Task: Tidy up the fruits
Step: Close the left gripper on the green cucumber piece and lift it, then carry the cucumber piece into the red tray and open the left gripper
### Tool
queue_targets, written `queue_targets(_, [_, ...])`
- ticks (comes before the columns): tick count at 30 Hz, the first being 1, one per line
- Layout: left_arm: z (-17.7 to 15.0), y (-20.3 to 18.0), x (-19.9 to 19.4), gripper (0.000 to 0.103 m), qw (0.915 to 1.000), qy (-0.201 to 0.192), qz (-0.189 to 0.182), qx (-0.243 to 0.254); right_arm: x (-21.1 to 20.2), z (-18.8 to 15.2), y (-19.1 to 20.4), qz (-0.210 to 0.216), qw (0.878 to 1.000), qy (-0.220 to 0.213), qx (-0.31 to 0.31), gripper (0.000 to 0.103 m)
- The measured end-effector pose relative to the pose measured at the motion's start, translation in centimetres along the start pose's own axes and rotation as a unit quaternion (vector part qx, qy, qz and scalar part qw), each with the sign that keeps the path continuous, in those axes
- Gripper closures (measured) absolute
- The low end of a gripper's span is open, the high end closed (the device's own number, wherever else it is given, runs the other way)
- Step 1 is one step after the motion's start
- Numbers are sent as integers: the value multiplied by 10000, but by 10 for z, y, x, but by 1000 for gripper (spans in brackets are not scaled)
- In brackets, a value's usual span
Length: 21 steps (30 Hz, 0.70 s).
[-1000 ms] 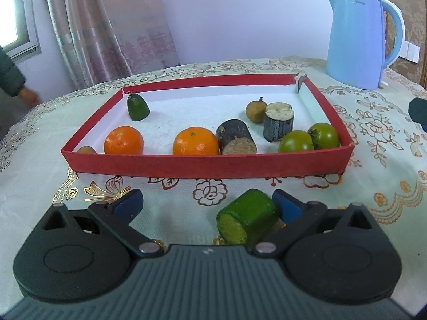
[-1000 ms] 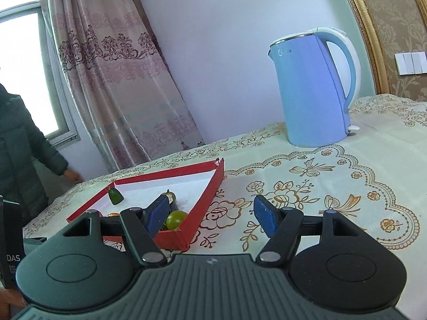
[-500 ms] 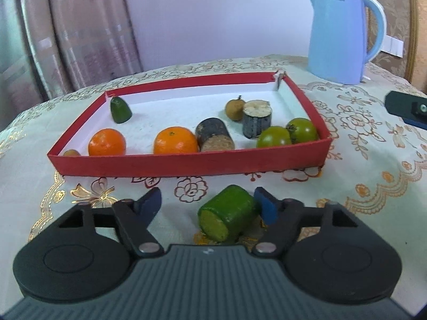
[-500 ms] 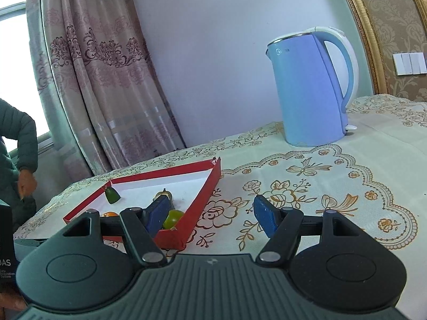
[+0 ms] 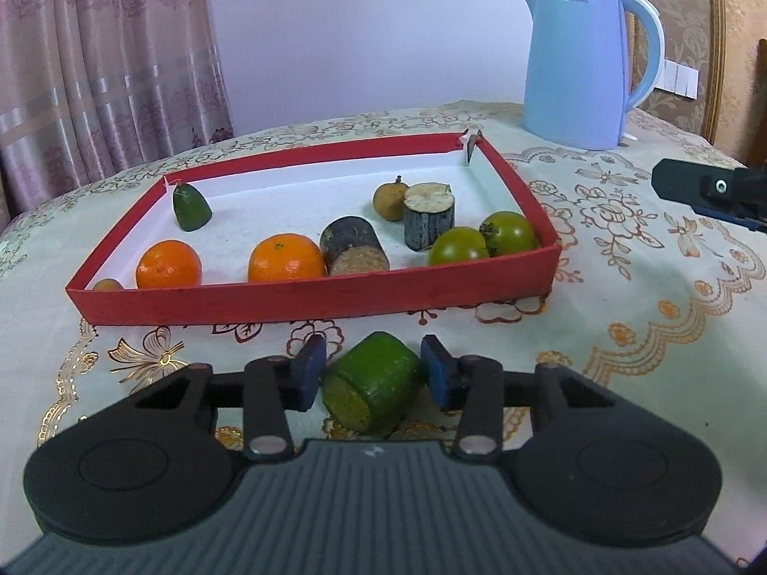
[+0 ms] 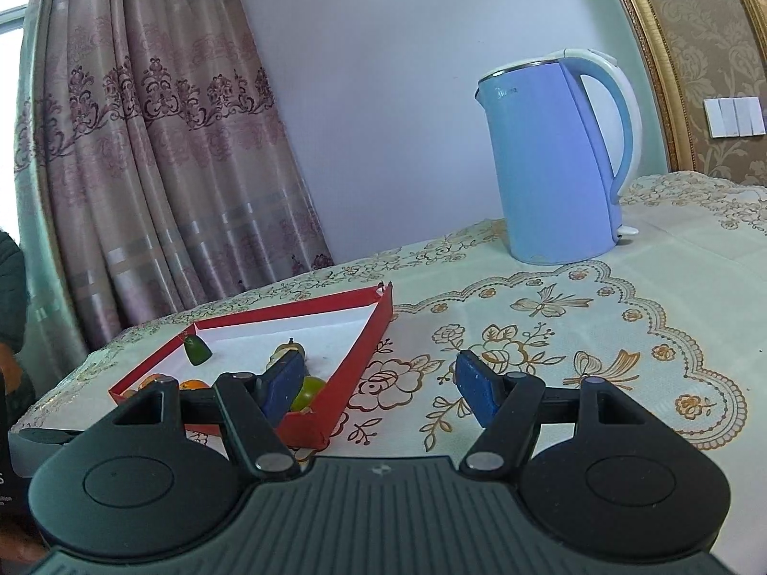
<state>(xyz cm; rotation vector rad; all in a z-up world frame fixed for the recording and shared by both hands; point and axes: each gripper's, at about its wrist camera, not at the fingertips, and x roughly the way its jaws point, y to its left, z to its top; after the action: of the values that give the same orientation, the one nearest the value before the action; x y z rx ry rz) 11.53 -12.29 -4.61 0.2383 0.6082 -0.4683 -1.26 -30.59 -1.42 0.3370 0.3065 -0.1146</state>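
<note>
A green cucumber-like cylinder (image 5: 371, 383) with a cut yellow end lies on the tablecloth just in front of the red tray (image 5: 311, 297). My left gripper (image 5: 371, 371) is closing on it, and both blue pads touch its sides. The tray holds two oranges (image 5: 168, 263) (image 5: 286, 258), two green tomatoes (image 5: 458, 247), two dark cut cylinders (image 5: 354, 244) (image 5: 428, 215), a brown longan (image 5: 389, 200) and a green wedge (image 5: 191, 208). My right gripper (image 6: 378, 383) stands open and empty over the cloth by the tray's right corner (image 6: 316, 431).
A blue electric kettle (image 5: 575, 67) (image 6: 551, 163) stands at the back right of the table. Curtains hang behind the table on the left. The right gripper's tip (image 5: 709, 191) shows at the right edge of the left wrist view. A dark sleeve (image 6: 9, 297) is at far left.
The left jaws have narrowed from wide apart to touching the green cylinder. The left view has swung slightly right. The right gripper has kept still.
</note>
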Motion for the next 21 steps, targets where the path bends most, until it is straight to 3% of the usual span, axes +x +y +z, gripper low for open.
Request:
queue_targets(10, [7,18,-22,64,9980,-453,438,-96,-1,0,1,20,10000,-18,10,33])
queue_targets(16, [41,42,-22,64,9920,-806,903,-346,-2,0,2,27,10000,-27,23,34])
queue_targets(21, [70,53,3,64,9891,-834,1165,-334,-2,1,1,26,10000,-21,36,33])
